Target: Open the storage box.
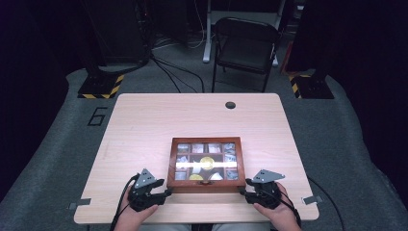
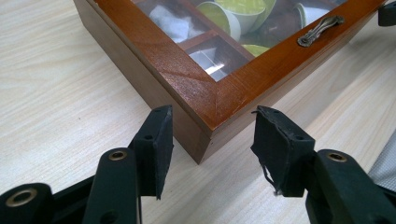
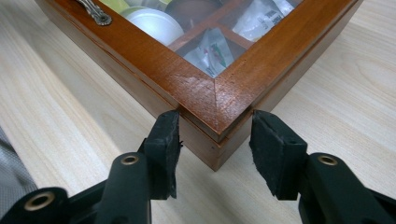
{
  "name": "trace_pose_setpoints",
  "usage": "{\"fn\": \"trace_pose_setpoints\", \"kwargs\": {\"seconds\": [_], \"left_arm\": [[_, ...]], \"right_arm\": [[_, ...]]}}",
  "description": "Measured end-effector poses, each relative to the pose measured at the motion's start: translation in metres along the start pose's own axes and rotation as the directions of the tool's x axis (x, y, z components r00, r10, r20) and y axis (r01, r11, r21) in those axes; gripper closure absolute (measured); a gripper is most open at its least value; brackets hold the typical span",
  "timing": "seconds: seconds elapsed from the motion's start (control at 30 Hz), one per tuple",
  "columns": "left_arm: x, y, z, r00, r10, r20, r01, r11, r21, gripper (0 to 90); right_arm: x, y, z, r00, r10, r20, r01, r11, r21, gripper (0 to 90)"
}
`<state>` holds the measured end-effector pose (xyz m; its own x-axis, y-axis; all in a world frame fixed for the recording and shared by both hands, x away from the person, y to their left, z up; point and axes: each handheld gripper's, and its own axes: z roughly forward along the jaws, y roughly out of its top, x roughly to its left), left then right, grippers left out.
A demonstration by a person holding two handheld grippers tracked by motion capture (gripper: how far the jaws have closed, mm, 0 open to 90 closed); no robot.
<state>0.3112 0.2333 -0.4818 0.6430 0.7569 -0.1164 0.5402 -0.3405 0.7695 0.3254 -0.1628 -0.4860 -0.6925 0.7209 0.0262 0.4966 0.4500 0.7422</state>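
A brown wooden box point(image 1: 172, 163) with a glass-paned lid lies on the light wooden table point(image 1: 144, 125), near its front edge. Under the glass are compartments with packets and round yellow and white cups. My left gripper point(image 1: 163, 188) straddles the box's near left corner point(image 2: 196, 88), and both pads point(image 2: 161, 135) touch its walls. My right gripper point(image 1: 246, 188) clamps the near right corner point(image 3: 219, 98), with its pads point(image 3: 166, 140) against the two sides. A metal handle point(image 2: 320, 30) sits on the lid's front rail point(image 3: 95, 13).
A small black round cap point(image 1: 230, 105) sits near the table's far edge. Beyond the table stands a dark folding chair point(image 1: 245, 43), with cables on the floor. Bare tabletop lies left, right and behind the box.
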Motion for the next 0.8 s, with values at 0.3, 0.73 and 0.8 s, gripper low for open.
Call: {"fn": "trace_pose_setpoints", "kwargs": {"seconds": [0.3,0.73,0.8], "left_arm": [[-0.004,0.000,0.010,0.9995,0.030,-0.007,-0.030,0.9980,0.055,51.1],[-0.001,0.001,0.012,0.9998,0.018,-0.005,-0.018,0.9982,0.057,52.9],[-0.001,0.002,0.011,0.9997,0.024,-0.007,-0.024,0.9980,0.059,52.9]], "right_arm": [[-0.001,0.000,0.000,1.0000,-0.005,-0.004,0.005,1.000,-0.001,52.9],[-0.001,0.000,0.000,0.9999,-0.016,-0.002,0.016,1.000,-0.004,53.2],[0.000,0.001,0.000,0.9999,-0.015,-0.003,0.015,1.000,-0.006,53.6]]}}
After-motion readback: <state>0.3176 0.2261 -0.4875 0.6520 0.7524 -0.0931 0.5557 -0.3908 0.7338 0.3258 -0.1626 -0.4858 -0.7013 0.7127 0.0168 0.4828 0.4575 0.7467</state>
